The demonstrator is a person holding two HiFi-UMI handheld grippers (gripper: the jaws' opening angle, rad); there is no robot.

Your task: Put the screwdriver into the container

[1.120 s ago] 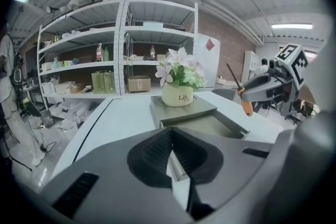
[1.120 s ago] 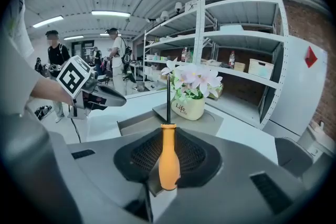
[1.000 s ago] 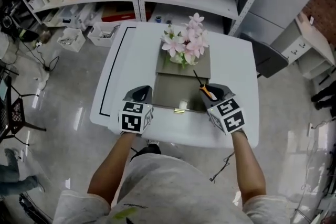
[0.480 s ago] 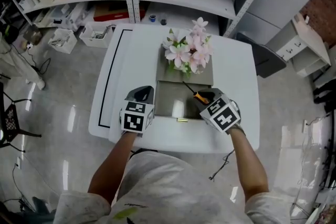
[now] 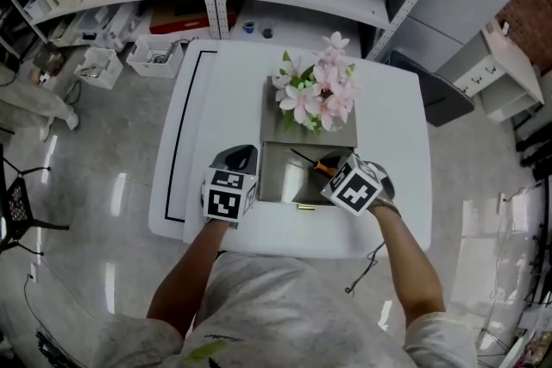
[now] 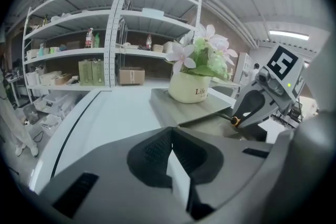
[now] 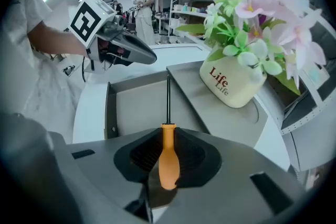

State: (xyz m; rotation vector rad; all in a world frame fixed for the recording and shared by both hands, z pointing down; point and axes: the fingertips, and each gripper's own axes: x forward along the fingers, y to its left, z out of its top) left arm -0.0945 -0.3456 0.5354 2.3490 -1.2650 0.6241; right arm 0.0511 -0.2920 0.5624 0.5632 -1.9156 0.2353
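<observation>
Shifted inward from the lower right of the frame, the right gripper (image 5: 335,171) now hangs over the right edge of the grey container (image 5: 278,178), clamped on the orange handle of the screwdriver (image 7: 168,157). The shaft points up-left across the open hollow. At the container's left rim, the left gripper (image 5: 235,158) waits, clenched on nothing.

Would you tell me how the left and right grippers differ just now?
The right gripper is shut on the orange-handled screwdriver; the left gripper is shut on nothing. The right gripper leans over the open grey container; the left gripper sits outside its left wall. Both carry marker cubes.
</observation>
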